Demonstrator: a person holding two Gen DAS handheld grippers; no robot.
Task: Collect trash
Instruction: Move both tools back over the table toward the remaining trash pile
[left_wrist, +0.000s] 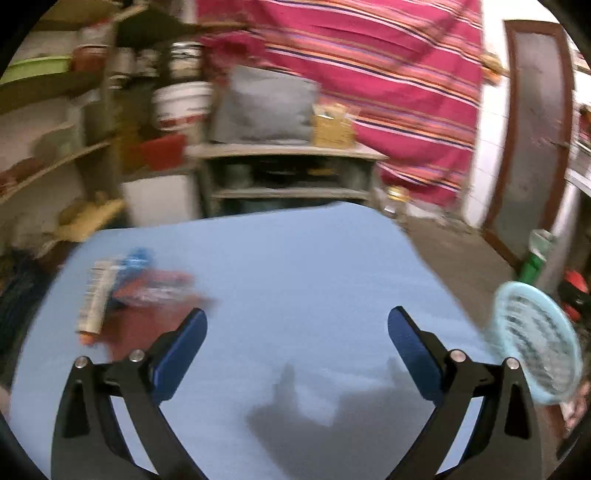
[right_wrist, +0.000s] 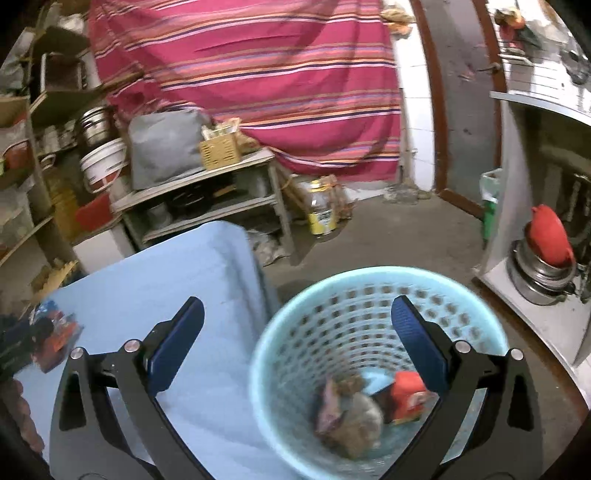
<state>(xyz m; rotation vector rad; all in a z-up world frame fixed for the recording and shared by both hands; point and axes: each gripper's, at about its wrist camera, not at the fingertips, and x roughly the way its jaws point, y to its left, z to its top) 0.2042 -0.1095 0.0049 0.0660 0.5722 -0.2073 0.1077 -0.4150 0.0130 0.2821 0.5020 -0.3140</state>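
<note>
Cluttered home storeroom — shelves (right_wrist: 44, 206), pots (right_wrist: 539, 277)

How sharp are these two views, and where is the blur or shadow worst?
Left wrist: heavy motion smear on the trash pile and shelves; gripper shadow on the blue table. Right wrist: sharper background, but the basket and its contents are blurred; fisheye bending at the edges.

Cluttered storeroom behind the work surface

A striped pink cloth (right_wrist: 258, 70) hangs over a low shelf unit (right_wrist: 207, 199) bearing a grey bag (right_wrist: 162, 146) and woven box (right_wrist: 219, 149); a white bucket (right_wrist: 105, 168) sits left, a yellow-labelled jar (right_wrist: 321, 212) on the floor.
</note>
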